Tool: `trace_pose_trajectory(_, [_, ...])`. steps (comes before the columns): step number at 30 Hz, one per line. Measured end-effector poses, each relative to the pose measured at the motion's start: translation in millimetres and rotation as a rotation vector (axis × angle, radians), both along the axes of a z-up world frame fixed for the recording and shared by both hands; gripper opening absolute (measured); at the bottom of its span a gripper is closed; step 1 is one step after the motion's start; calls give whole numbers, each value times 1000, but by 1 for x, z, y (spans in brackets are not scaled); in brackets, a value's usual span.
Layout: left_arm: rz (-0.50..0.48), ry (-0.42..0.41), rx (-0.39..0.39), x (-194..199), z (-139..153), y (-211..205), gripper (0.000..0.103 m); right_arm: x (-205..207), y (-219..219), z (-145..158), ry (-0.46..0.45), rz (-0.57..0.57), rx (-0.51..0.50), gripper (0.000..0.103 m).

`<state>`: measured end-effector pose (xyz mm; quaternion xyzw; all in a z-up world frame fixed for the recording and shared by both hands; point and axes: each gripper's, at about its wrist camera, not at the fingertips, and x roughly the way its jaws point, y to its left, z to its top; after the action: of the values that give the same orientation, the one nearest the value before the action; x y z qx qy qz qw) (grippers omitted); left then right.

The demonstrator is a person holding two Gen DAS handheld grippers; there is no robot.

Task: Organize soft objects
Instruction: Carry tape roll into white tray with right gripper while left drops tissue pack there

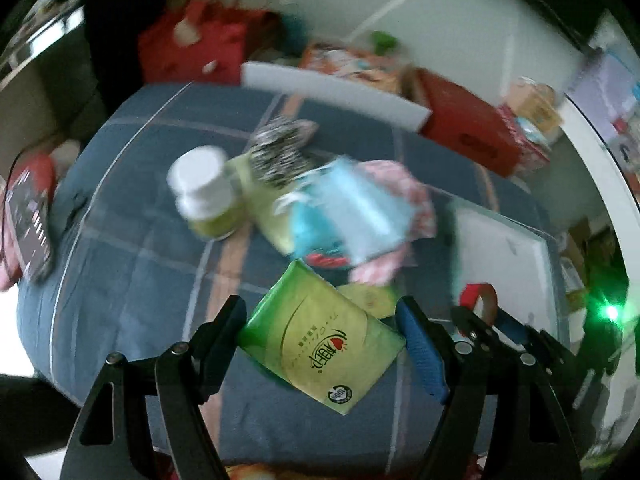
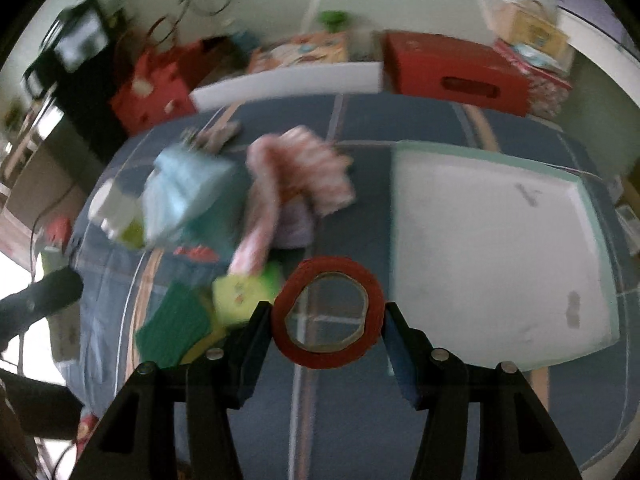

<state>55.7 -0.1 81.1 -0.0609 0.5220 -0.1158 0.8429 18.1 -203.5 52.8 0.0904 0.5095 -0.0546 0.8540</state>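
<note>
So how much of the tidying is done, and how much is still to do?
Nothing looks put away yet: the white tray holds nothing. In hand now: the left gripper pinches a green tissue pack, and the right gripper pinches a red tape roll. Still left: the pile with the pink cloth, blue packet and white-capped bottle.

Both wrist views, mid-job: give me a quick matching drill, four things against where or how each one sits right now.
Things:
1. green tissue pack
2. red tape roll
3. white foam board
4. white-capped bottle

States:
a. lying flat on the blue plaid cover, to the right of the pile
b. between the right gripper fingers
c. standing at the left of the pile
d. between the left gripper fingers

Pairs: 1-d, 2-b, 3-a, 4-c
</note>
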Motion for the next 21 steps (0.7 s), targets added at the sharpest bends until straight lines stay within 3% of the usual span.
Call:
trace_pose_trajectory(15, [-270,-45,100,21,-2,-141,78,12,-129,26,-82,-309,-4,58])
trace_pose_trajectory(21, [-341,-65,137,31,-12,-191,78,3,-176,15,-76,-426,3,58])
